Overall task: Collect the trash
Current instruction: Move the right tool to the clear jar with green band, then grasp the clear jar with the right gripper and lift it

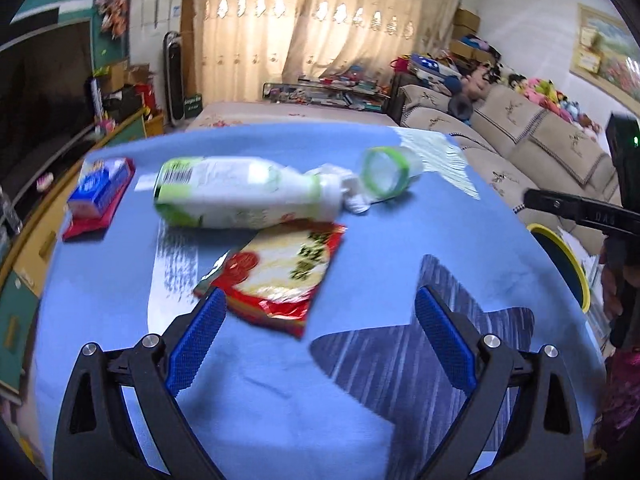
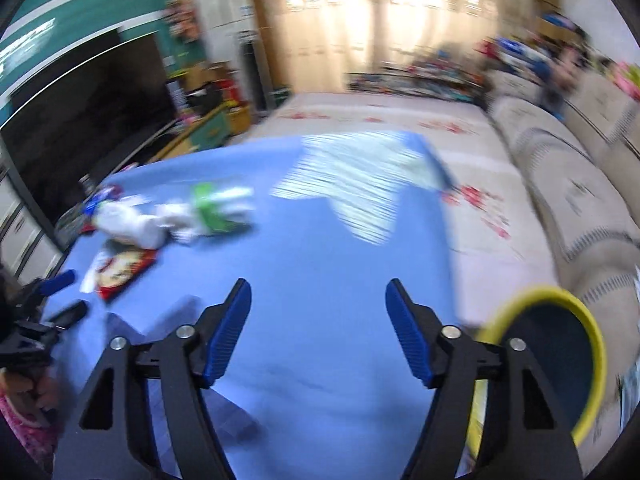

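Note:
On the blue tablecloth lie a white and green plastic bottle on its side, a red and cream snack wrapper, a crumpled white tissue, a clear cup with a green rim and a blue and red packet. My left gripper is open and empty, its left fingertip at the wrapper's near corner. My right gripper is open and empty above bare cloth; the blurred trash lies to its far left. The right gripper also shows at the left wrist view's right edge.
A dark blue bin with a yellow rim stands by the table's right edge, also in the left wrist view. A beige sofa runs along the right. A TV cabinet stands at the left.

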{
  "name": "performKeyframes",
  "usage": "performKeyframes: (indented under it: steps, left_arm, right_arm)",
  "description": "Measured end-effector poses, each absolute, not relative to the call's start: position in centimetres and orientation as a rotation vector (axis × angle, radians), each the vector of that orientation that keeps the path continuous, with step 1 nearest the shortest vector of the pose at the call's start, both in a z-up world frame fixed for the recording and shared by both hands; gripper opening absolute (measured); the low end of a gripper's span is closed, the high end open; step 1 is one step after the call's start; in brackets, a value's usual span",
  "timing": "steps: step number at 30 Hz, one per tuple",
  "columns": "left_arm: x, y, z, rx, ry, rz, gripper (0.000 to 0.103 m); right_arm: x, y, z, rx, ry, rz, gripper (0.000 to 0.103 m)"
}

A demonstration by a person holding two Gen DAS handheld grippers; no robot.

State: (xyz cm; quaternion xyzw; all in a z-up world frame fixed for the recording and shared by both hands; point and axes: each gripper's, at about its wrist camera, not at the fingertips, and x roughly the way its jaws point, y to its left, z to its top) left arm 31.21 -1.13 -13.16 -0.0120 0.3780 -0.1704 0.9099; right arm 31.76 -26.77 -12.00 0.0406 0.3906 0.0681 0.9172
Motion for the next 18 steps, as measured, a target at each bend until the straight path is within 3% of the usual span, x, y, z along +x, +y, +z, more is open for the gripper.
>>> performKeyframes:
  steps: [5,18]
  left_arm:
    - [31.5,-0.3,-13.6,-0.081,0.768,-0.378,0.094]
    - [31.2,-0.3,-14.0,-0.097,0.78,-0.368,0.094]
  right_arm:
    - [36.0,-20.1,-11.6,-0.031,0.78,0.246,0.079]
    - [44.0,-17.1,-14.6,-0.07,0.804,0.226,0.081]
